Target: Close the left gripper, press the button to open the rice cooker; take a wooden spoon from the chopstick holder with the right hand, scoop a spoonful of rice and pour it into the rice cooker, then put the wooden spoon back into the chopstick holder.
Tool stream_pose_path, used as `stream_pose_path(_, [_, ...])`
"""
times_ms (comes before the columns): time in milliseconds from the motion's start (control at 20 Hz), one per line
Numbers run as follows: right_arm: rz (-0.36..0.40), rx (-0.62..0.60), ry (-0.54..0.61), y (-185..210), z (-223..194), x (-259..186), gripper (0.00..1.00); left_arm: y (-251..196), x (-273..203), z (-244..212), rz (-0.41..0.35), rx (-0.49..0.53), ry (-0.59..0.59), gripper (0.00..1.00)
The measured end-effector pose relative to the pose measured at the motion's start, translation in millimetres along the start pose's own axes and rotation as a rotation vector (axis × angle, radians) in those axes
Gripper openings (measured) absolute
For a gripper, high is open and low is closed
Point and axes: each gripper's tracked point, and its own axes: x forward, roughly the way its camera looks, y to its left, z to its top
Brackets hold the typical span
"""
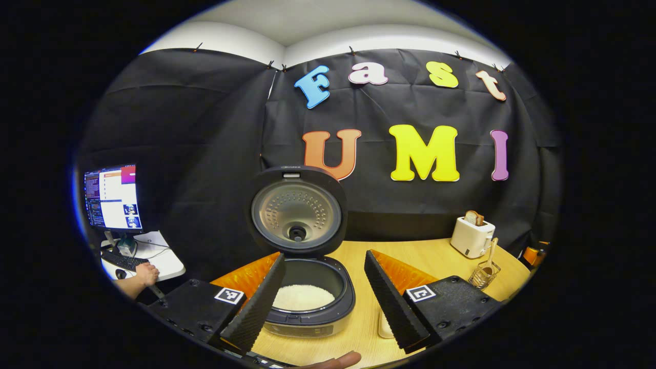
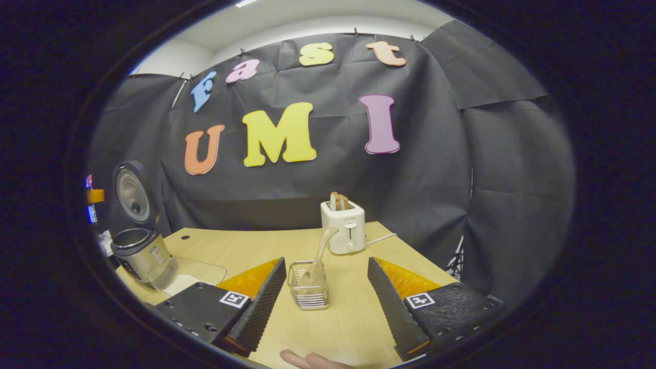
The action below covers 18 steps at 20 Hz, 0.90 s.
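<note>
The rice cooker (image 1: 307, 292) is seen with its lid (image 1: 297, 210) flipped fully upright, white rice sitting in the pot, right at the near-left part of the wooden table (image 1: 435, 256). The left gripper (image 1: 328, 307) is held spread wide with nothing pinched, its fingers framing the cooker's front rim. Over in the right gripper view, the right gripper (image 2: 328, 307) is also spread apart and empty, with the wire chopstick holder (image 2: 308, 292) seen between its fingers and the wooden spoon (image 2: 319, 256) leaned inside. Bare tabletop is left around the holder; a toaster (image 2: 343, 225) is parked behind it near the back edge.
</note>
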Motion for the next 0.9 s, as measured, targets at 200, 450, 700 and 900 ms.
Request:
stream_pose_path(200, [-0.009, 0.024, 0.011, -17, -8, -6, 0.92, -8, 18, 20, 0.026, 0.008, 0.009, 0.99])
stream_pose_path(450, [0.049, 0.09, 0.019, -20, -10, -12, 0.95, -20, 33, 46, 0.045, 0.015, -0.001, 0.99])
stream_pose_path(700, [0.054, 0.124, 0.063, -26, -20, 1, 0.95, -15, 48, 103, 0.094, 0.054, -0.115, 0.98])
stream_pose_path(900, [0.056, 0.118, 0.059, -27, -18, 1, 0.96, 3, 67, 147, 0.136, 0.078, -0.211, 0.98])
